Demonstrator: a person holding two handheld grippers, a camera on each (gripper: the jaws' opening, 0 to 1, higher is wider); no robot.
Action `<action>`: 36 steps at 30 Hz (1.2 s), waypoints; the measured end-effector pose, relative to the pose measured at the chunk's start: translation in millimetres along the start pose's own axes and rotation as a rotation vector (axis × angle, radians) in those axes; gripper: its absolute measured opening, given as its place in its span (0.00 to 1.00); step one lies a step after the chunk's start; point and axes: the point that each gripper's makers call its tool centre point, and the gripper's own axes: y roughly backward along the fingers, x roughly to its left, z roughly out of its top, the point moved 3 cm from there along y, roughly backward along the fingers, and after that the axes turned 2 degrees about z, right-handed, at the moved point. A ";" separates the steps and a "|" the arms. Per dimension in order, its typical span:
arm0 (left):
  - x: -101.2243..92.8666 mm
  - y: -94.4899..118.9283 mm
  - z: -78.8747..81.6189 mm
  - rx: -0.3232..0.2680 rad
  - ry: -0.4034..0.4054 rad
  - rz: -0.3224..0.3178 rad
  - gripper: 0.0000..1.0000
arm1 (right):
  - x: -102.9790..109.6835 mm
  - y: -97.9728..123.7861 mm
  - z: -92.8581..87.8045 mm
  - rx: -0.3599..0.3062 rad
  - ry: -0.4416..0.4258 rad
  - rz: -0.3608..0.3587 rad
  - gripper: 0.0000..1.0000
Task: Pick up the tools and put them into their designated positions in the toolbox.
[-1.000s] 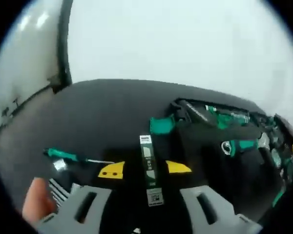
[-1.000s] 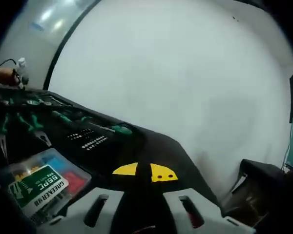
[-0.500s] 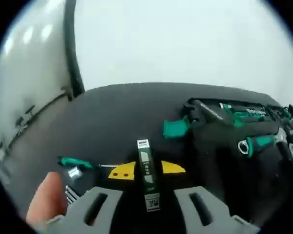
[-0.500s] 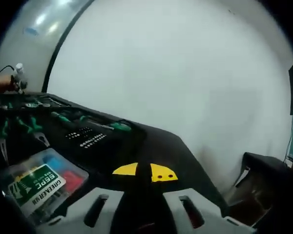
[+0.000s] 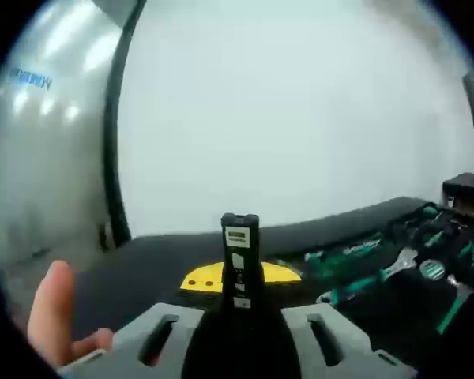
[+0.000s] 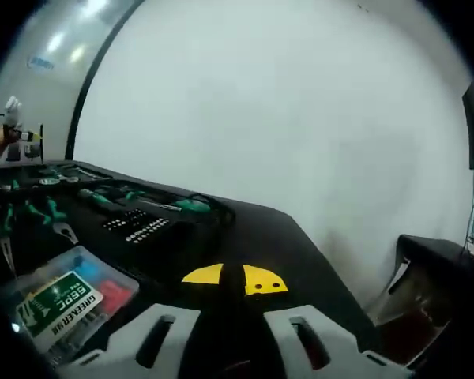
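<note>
Between my left gripper's (image 5: 238, 278) jaws stands a clamped black tool (image 5: 238, 249), raised above the table (image 5: 142, 264). Toolbox (image 5: 411, 253) lies right. My right gripper (image 6: 231, 281) has closed on nothing.

- the black matte counter (image 6: 300, 245) runs up to a pale wall.
- an open black toolbox (image 6: 142, 225) with green-handled tools lies on it.
- a clear plastic box (image 6: 67, 296) with a green label rests beside the toolbox's bit rows.
</note>
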 end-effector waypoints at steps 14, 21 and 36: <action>-164.2 49.4 59.9 0.078 0.038 -0.535 0.09 | 1.1 1.6 1.2 -0.004 -0.008 0.005 0.06; -259.6 63.4 54.2 0.218 0.031 -0.788 0.09 | 0.5 2.7 2.2 -0.012 -0.022 0.008 0.06; -412.2 47.7 -12.0 0.579 -0.394 -1.073 0.00 | 1.4 5.1 2.2 -0.024 -0.046 0.030 0.06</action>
